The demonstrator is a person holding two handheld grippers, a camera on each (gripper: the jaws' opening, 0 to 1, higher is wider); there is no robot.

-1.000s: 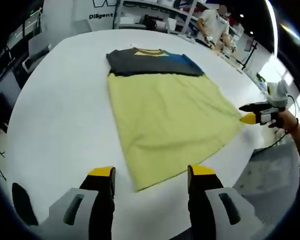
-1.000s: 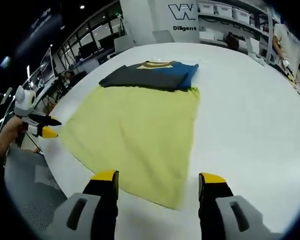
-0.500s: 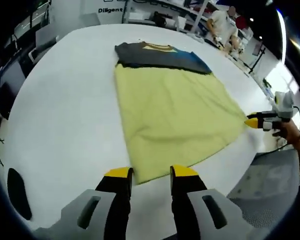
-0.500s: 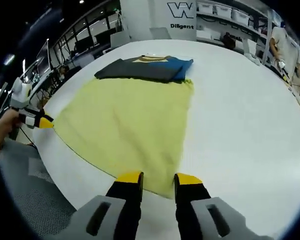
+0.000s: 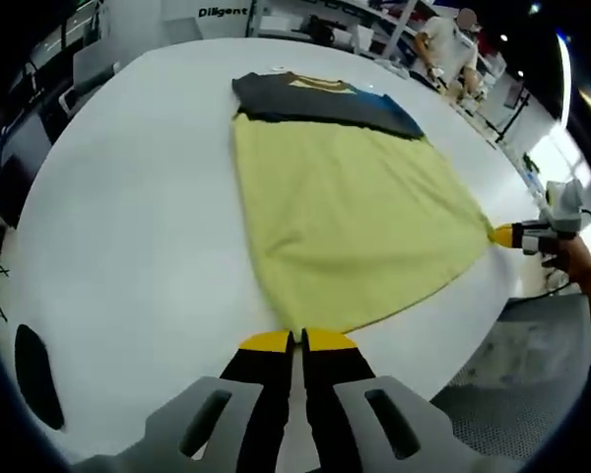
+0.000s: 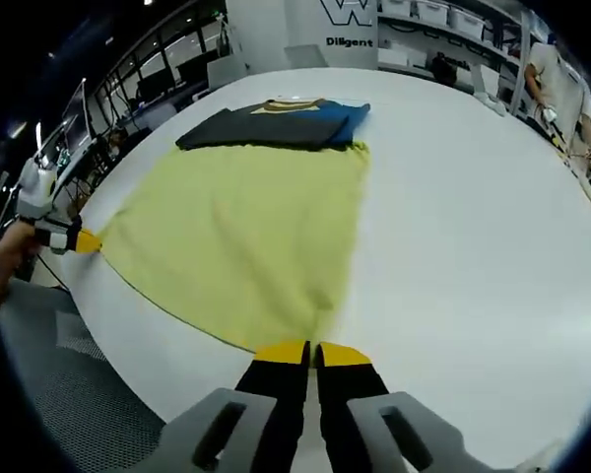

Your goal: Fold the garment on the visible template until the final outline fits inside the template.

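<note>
The garment lay flat on the white table, its yellow body spread toward the near edge and its dark grey and blue top part at the far end. No separate template outline could be told apart on the table.

The left gripper had its jaws pressed together on one near corner of the yellow hem. The right gripper had its jaws pressed together on the other near corner. In the left gripper view the right gripper appeared at the far right, touching the hem corner, and in the right gripper view the left gripper appeared at the far left in the same way.

The cloth looked thin, light and very soft, with small wrinkles near the held corners. I judged it would hang and sag in the middle when lifted, and could slide a little on the smooth table. It was not fragile. The two hem corners seemed a good place to hold, because then the edge stays stretched between the grippers and the fold can be laid straight over the dark part.
</note>
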